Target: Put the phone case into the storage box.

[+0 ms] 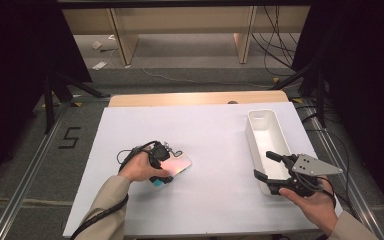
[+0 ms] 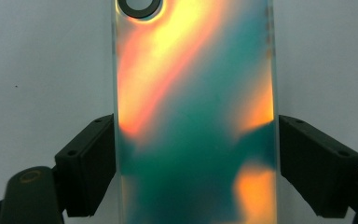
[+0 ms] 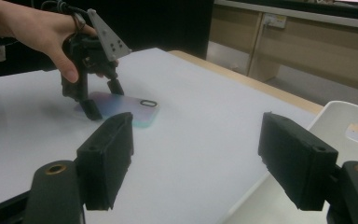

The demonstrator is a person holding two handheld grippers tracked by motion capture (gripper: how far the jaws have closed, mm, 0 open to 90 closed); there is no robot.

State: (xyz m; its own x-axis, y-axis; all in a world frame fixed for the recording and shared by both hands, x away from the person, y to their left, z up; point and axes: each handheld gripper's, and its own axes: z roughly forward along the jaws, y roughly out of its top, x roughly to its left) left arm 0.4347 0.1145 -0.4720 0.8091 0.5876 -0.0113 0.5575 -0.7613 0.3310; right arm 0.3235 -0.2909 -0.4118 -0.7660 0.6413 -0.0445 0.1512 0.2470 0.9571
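Progress looks early to me: the flat iridescent phone case (image 1: pixel 176 164), shimmering pink, orange and teal, lies flat on the white desk (image 1: pixel 210 140), left of centre and well apart from the long white plastic bin (image 1: pixel 264 131) at the right. I would guess the case is meant for that bin, and if so the lift, the carry and the drop are all left to do.

My left claw (image 1: pixel 166 165) is down over the case, one jaw at each long edge. In the left gripper view the case (image 2: pixel 196 121) runs up between the two black pads (image 2: pixel 91 163); they sit right at its edges, and on the right side the pad seems to meet the edge, but I cannot tell whether either presses, so I would not call it a firm grip. The case is not raised off the desk in any case.

My right claw (image 1: pixel 275 174) hangs above the near end of the bin, jaws apart with nothing between them.

The left gripper view gives me the round camera cut-out (image 2: pixel 140 5) at the case's far end and the pad contact close up, which the high view blurs. The right gripper view shows the left claw (image 3: pixel 100 95) from the side, straddling the case (image 3: pixel 123 108), and the bin's rim (image 3: pixel 340 116) close by. The high view alone lays out the gap between case and bin.
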